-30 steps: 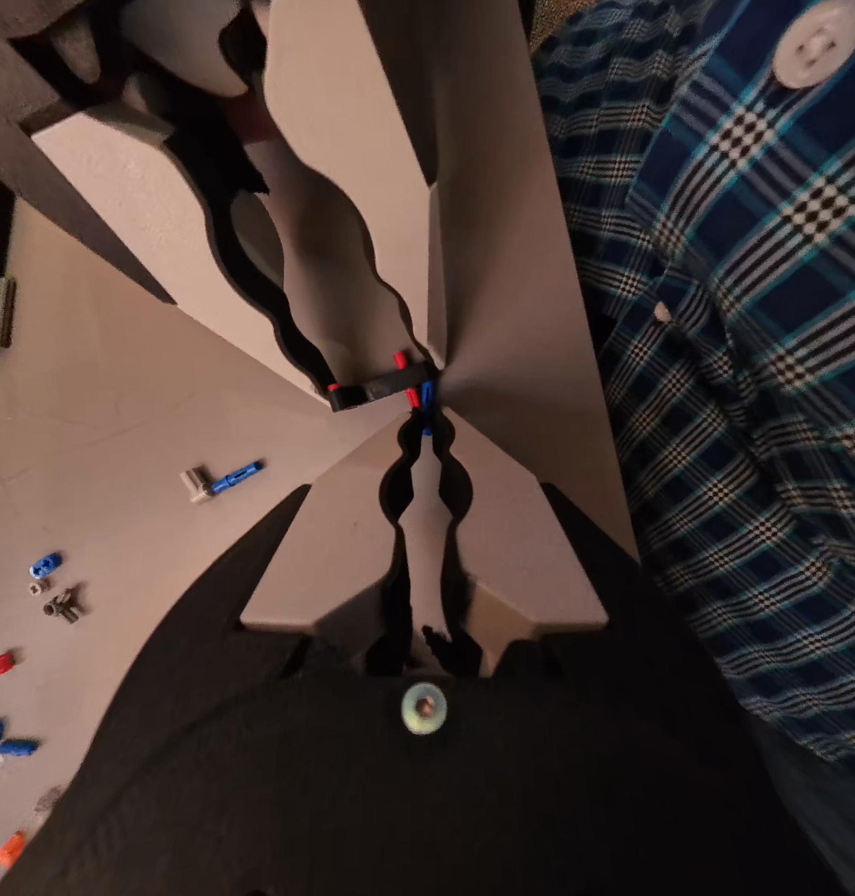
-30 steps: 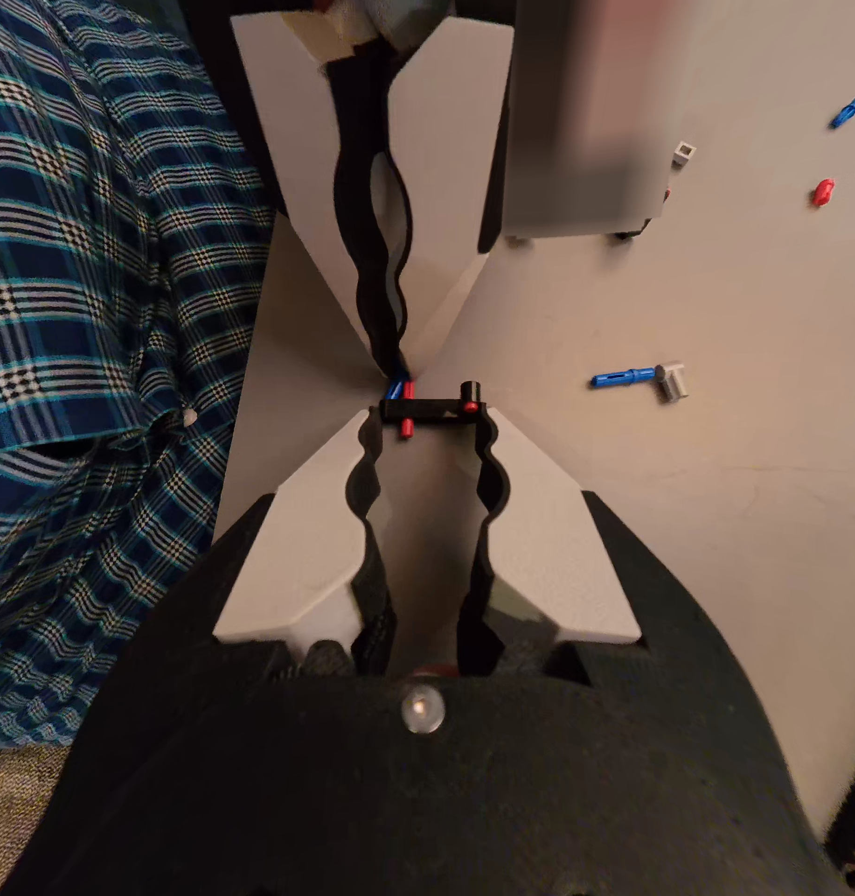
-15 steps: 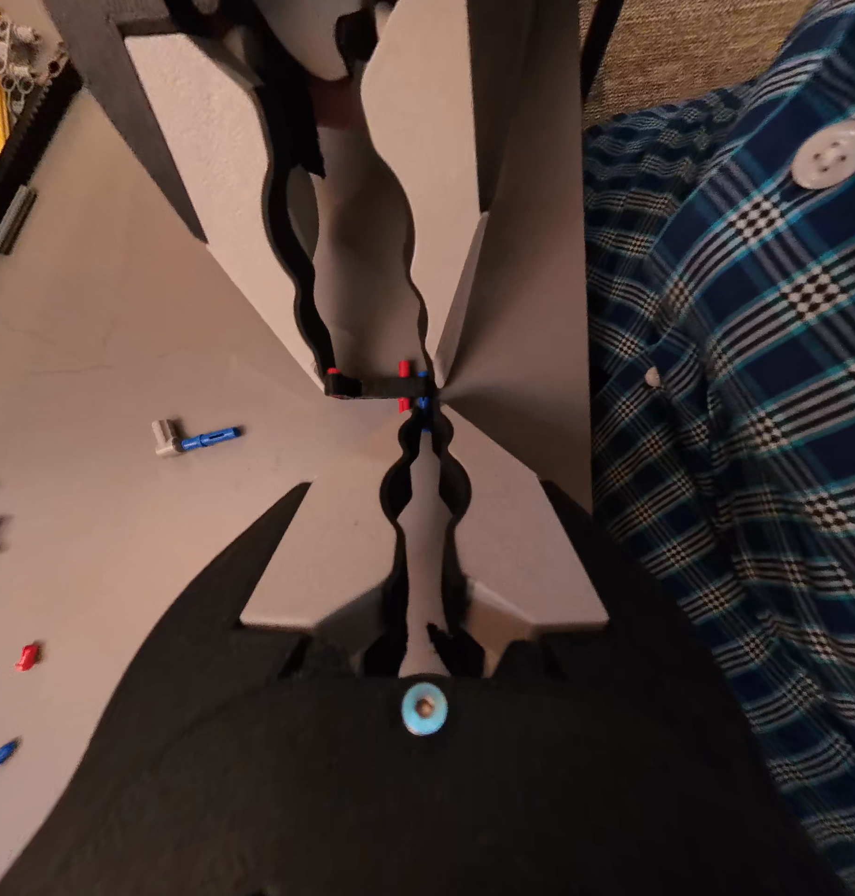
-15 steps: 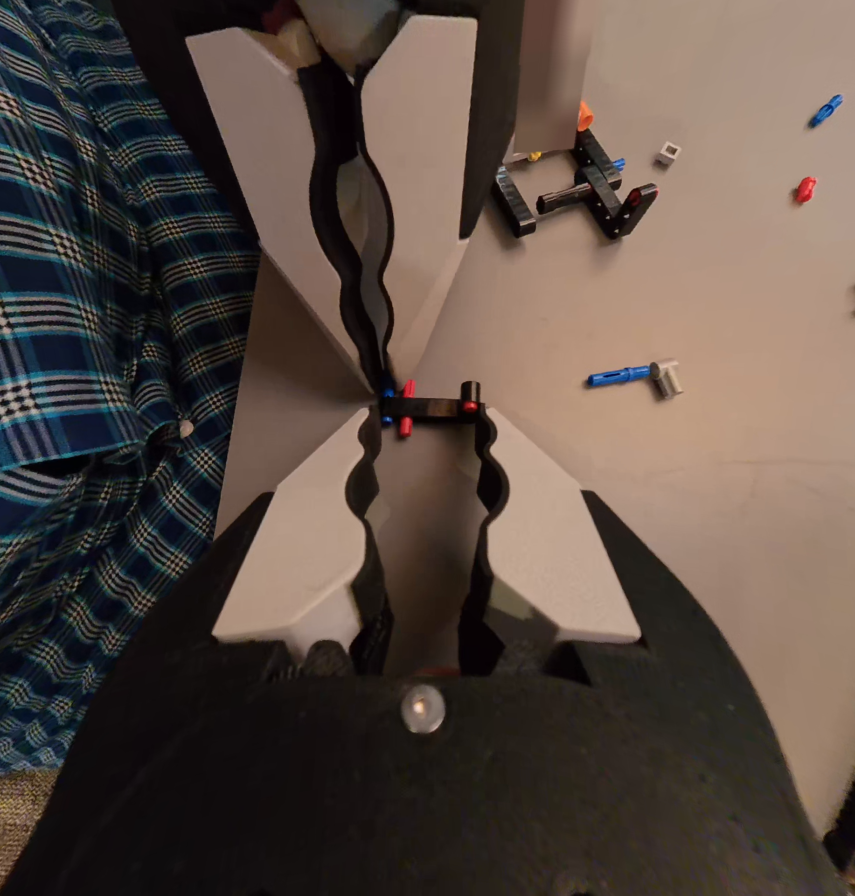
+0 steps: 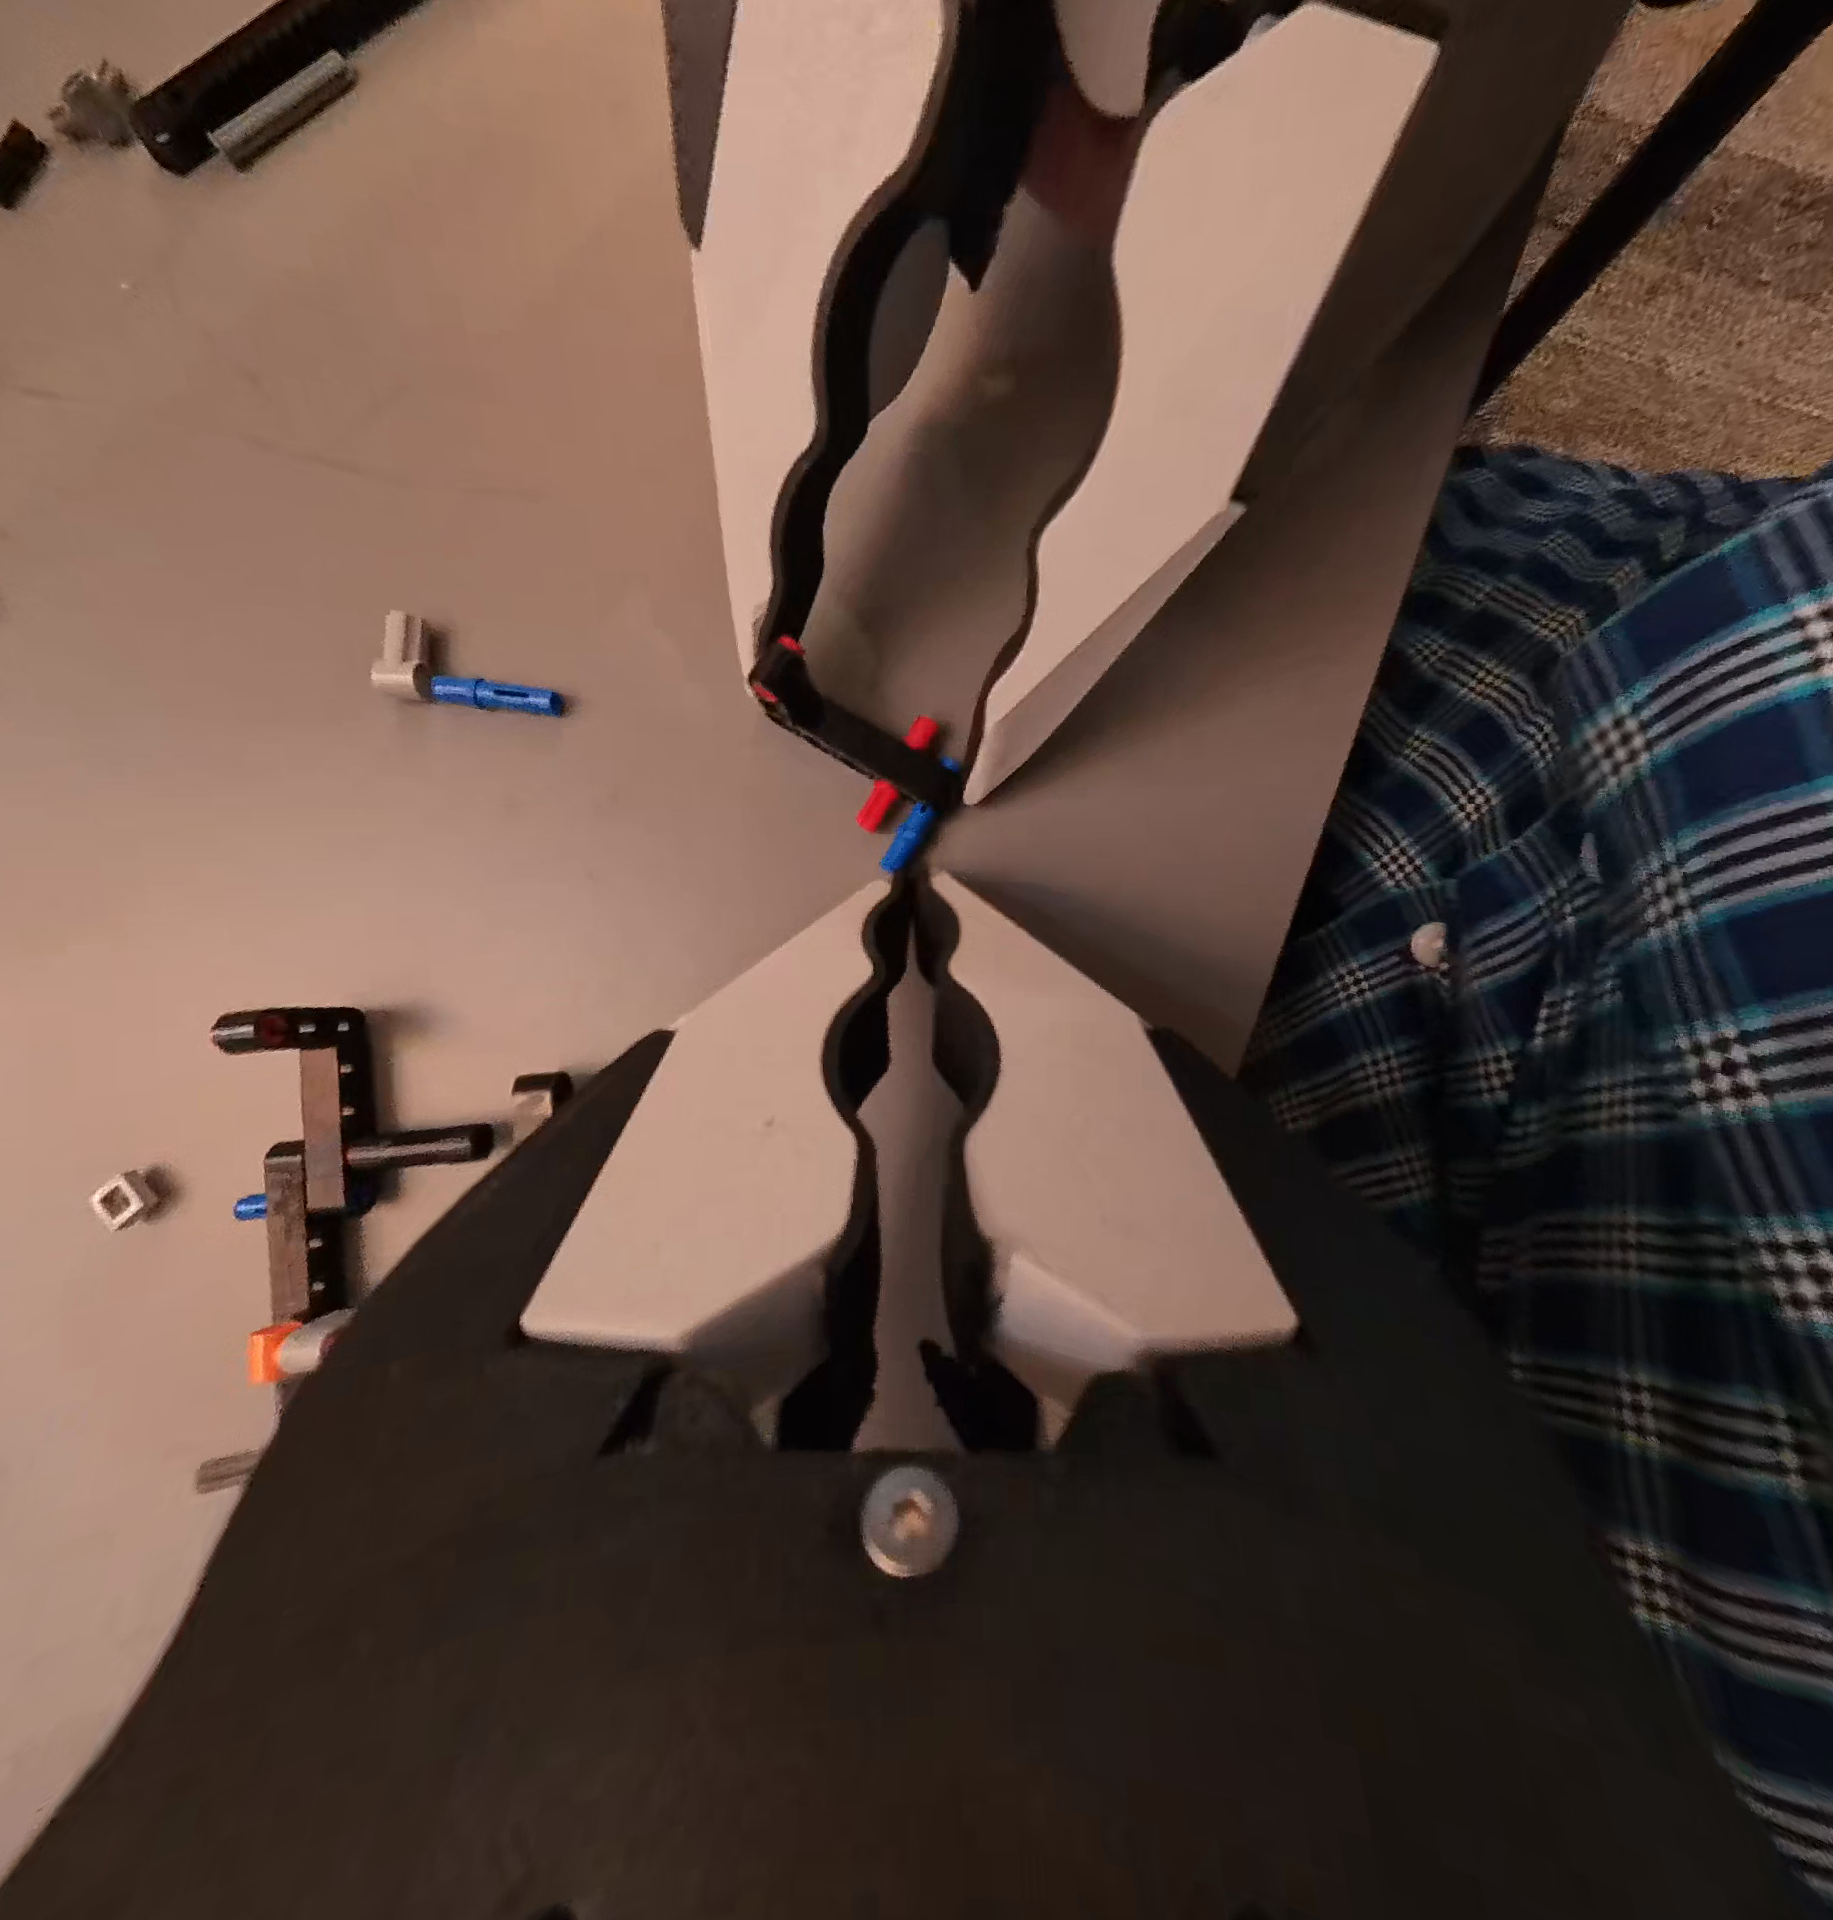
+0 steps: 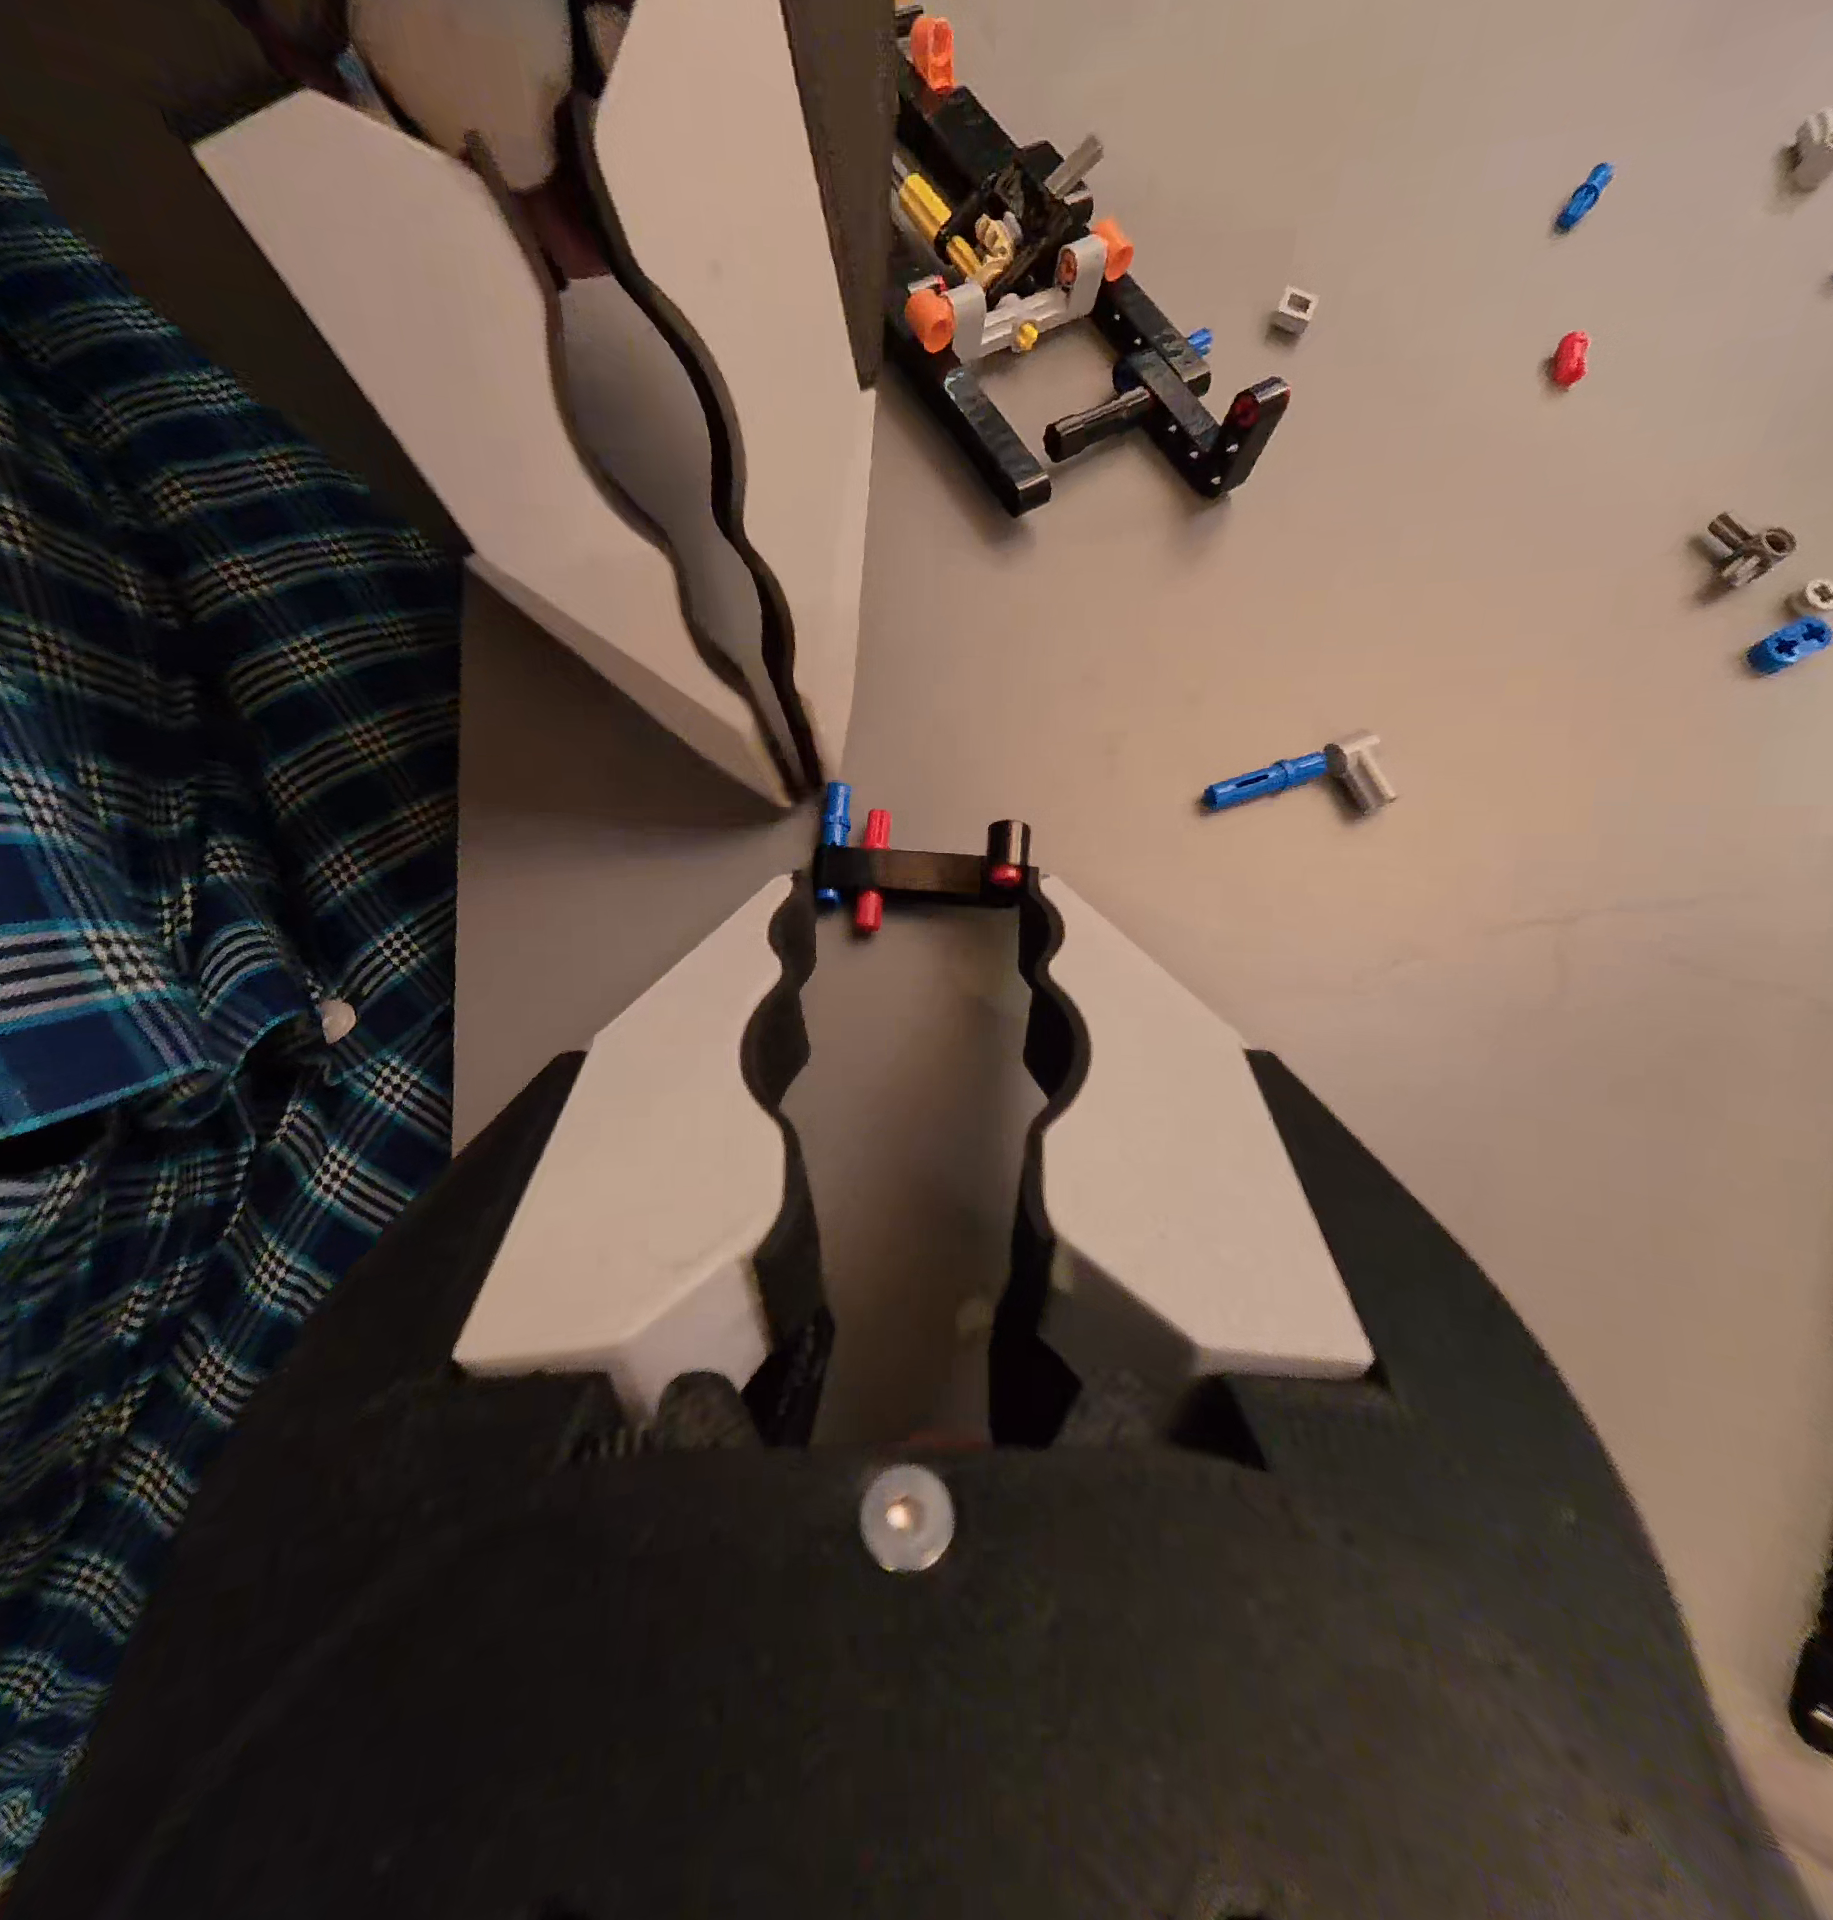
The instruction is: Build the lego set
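**Holding a small black beam between two grippers above the tabletop**

Gripping a short black beam (image 6: 917, 871) by its two ends, the right gripper (image 6: 917, 883) has its fingers partly spread, one tip on each end. Seen from the right wrist view, the beam's long axis runs left to right across the finger tips. A red pin (image 6: 871, 868) and a blue pin (image 6: 835, 836) pass crosswise through its left end, pointing away from the camera; a black stub with a red centre sits at its right end.

The left gripper (image 5: 907, 883) comes in from the opposite side, its fingers pressed almost together right at the tip of the blue pin (image 5: 910, 834). Whether they actually pinch the pin is hard to make out.

On the beige tabletop (image 6: 1411, 1039), well apart from the grippers, lies a partly built black frame (image 6: 1078, 343), half hidden behind the left gripper. A blue pin joined to a grey connector (image 6: 1307, 777) lies nearer. A plaid shirt (image 6: 164, 727) fills one edge. No writing is legible.
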Motion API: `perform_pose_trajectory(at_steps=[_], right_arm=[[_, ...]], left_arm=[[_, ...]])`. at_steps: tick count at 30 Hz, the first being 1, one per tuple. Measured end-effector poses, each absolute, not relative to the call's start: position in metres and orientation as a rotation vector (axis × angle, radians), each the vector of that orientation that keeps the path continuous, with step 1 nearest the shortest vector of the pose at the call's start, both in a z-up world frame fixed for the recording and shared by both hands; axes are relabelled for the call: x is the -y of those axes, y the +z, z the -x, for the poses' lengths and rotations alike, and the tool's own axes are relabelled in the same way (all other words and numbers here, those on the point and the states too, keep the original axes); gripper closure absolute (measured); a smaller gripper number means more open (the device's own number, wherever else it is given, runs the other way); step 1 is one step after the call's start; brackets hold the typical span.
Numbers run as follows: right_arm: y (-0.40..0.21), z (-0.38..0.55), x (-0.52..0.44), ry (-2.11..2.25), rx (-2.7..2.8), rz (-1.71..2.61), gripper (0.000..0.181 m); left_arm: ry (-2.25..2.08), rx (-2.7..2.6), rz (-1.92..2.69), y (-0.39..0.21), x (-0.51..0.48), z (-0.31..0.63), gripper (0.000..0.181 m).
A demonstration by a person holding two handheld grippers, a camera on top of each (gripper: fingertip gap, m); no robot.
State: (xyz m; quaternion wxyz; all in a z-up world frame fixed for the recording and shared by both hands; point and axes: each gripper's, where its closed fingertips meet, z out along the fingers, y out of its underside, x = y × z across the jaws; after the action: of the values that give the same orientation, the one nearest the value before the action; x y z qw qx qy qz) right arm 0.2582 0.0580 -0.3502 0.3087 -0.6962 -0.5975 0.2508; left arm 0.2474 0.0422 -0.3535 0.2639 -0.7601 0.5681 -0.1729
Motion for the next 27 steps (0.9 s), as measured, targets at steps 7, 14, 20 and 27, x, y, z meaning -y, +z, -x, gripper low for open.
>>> perform_pose_trajectory(at_steps=[7, 14, 20, 27], right_arm=[[-0.351, -0.258, -0.058, 0.669, 1.585, 1.843, 0.144], [-0.352, -0.257, -0.059, 0.678, 1.576, 1.856, 0.144], [-0.352, -0.257, -0.061, 0.681, 1.571, 1.864, 0.144], [-0.349, -0.257, -0.063, 0.686, 1.560, 1.884, 0.113]], left_arm=[[-0.449, -1.565, 2.028, -0.354, -0.044, -0.248, 0.181], [-0.453, -1.547, 1.998, -0.354, -0.045, -0.253, 0.181], [-0.459, -1.547, 2.017, -0.354, -0.046, -0.252, 0.181], [-0.374, -1.439, 2.050, -0.345, -0.057, -0.235, 0.151]])
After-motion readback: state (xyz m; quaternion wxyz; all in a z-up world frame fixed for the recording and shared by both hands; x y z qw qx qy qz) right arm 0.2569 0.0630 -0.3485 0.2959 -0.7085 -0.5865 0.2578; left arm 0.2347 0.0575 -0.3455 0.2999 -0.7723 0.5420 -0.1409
